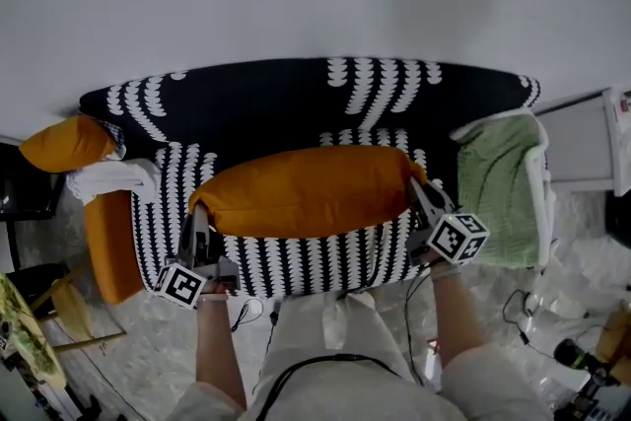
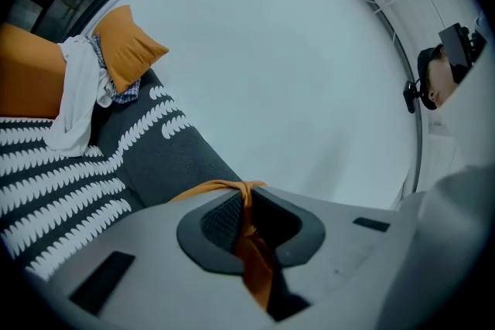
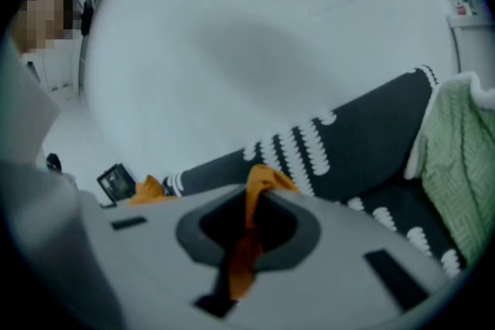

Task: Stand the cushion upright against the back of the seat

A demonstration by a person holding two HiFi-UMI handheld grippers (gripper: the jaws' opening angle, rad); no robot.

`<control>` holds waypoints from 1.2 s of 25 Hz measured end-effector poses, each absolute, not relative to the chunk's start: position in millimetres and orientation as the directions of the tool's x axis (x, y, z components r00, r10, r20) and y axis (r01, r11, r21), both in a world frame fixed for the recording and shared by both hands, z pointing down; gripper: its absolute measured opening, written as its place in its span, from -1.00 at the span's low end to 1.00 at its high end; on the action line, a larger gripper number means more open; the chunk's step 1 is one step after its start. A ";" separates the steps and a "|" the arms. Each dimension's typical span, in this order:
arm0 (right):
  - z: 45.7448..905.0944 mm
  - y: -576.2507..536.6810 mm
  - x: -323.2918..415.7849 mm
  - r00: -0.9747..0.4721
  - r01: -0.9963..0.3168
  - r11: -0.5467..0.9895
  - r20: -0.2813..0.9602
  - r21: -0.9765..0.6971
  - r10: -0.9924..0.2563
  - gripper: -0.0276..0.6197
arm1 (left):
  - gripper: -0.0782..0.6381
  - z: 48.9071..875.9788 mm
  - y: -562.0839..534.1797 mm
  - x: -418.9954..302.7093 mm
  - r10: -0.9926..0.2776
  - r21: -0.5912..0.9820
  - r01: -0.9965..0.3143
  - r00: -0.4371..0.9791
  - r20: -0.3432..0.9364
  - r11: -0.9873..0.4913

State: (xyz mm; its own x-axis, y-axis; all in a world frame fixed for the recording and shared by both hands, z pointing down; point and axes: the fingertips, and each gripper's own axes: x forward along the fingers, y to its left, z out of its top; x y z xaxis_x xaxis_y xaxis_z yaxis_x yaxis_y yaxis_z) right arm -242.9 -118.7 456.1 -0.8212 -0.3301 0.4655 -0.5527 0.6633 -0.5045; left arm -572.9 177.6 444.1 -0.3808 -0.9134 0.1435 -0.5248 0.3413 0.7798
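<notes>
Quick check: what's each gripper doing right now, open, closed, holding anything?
left gripper: closed, pinching the left end of the orange cushion.
right gripper: closed, pinching the right end of the orange cushion.

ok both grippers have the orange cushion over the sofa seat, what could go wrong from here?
1. The left gripper and right gripper each pinch only a thin fold of the orange cushion; a fold could slip and drop one end.
2. The cushion looks soft, so it may slump off the backrest once released.
3. Its right end is near the green towel and might drag it.
</notes>
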 end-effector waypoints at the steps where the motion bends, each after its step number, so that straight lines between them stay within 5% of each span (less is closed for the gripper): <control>1: 456.5 -120.4 -248.9 -0.821 -0.552 0.662 0.467 -0.507 -0.328 -0.81 | -0.64 444.9 175.9 -579.2 -0.912 0.781 -0.522 -0.385 0.143 0.343; 30: 483.7 -216.7 -353.0 -0.783 -0.622 0.550 0.461 -0.558 -0.417 -0.81 | -0.64 469.6 79.5 -695.8 -0.900 0.800 -0.496 -0.419 0.120 0.338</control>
State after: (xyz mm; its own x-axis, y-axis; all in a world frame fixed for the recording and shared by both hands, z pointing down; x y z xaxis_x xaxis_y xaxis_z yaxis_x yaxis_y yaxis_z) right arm -353.0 -216.7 483.7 -0.7828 -0.4175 0.4614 -0.6219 0.5498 -0.5577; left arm -695.8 79.5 469.6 -0.4194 -0.8999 0.1197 -0.4958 0.3375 0.8001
